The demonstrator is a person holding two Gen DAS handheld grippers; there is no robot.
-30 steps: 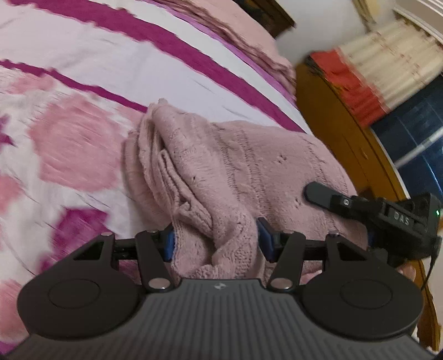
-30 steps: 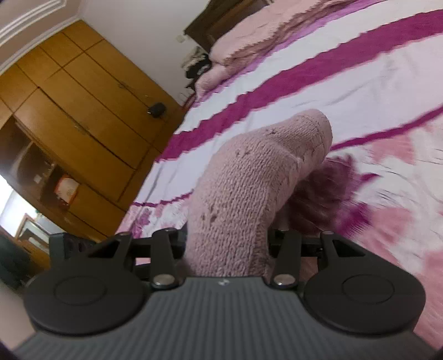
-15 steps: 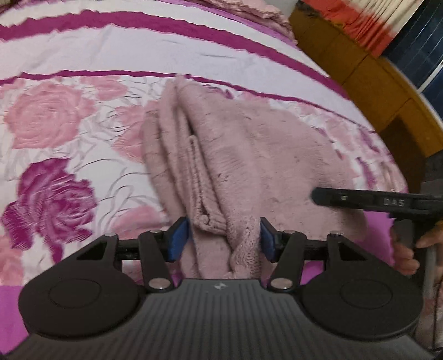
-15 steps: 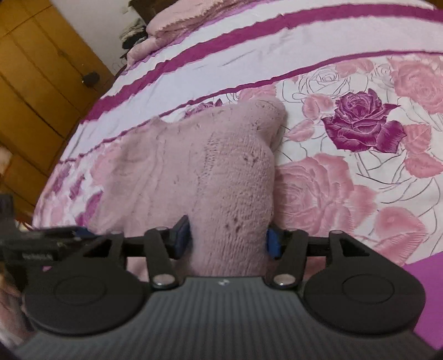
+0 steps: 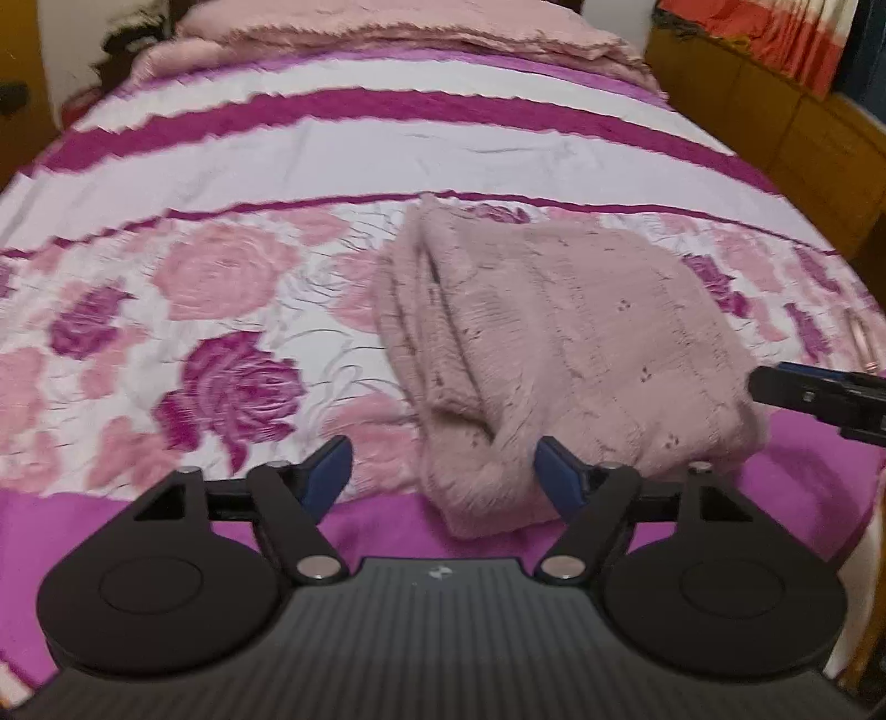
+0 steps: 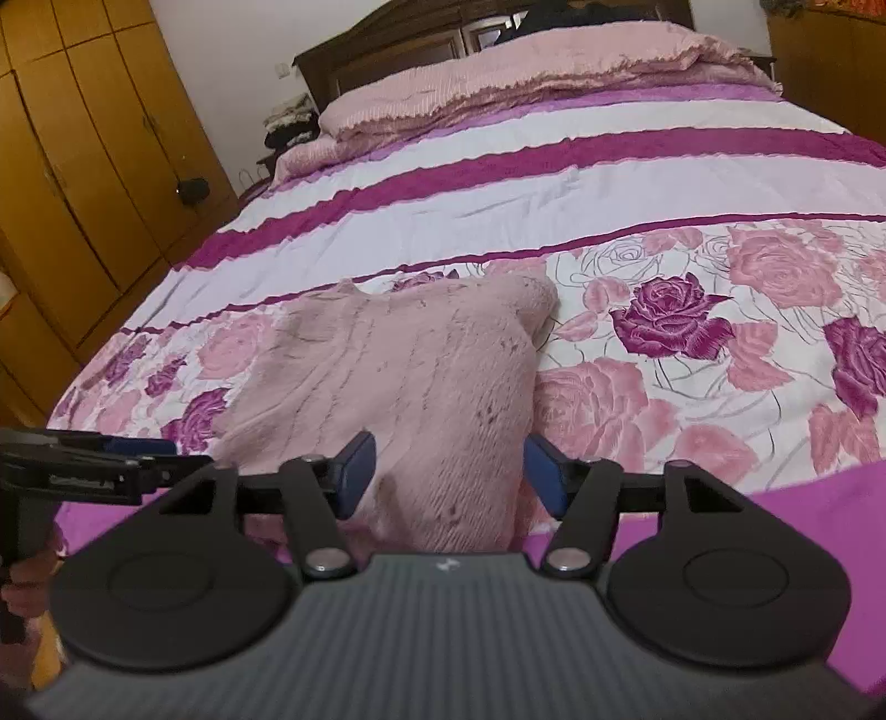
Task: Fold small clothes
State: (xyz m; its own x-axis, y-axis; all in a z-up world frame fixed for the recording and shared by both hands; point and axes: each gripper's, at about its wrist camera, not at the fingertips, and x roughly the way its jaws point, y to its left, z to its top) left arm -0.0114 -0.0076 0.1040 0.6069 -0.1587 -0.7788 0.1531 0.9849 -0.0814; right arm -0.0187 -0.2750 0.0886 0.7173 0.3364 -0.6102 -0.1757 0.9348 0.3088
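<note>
A pink knitted garment [image 5: 559, 343] lies folded on the rose-patterned bedspread [image 5: 221, 288] near the bed's front edge. My left gripper [image 5: 440, 465] straddles its near left corner, and its jaws are opening. The left pad stands well off the cloth and the right pad is at its edge. My right gripper [image 6: 449, 459] straddles the garment's [image 6: 398, 360] near right end, jaws opening, with both pads just off the knit. In each wrist view the other gripper shows at the side: one of its fingers [image 5: 814, 390] reaches in from the right, one of its fingers [image 6: 94, 465] from the left.
Pink pillows and a folded quilt [image 6: 531, 72] lie at the head, before a dark headboard [image 6: 387, 50]. A wooden wardrobe [image 6: 83, 166] stands left of the bed. A wooden cabinet [image 5: 775, 127] flanks the right side. A hand [image 6: 22, 587] grips the left tool's handle.
Both grippers swung round and laid the lifted garment down flat on the bedspread. Their jaws have widened and come off the cloth that they pinched before.
</note>
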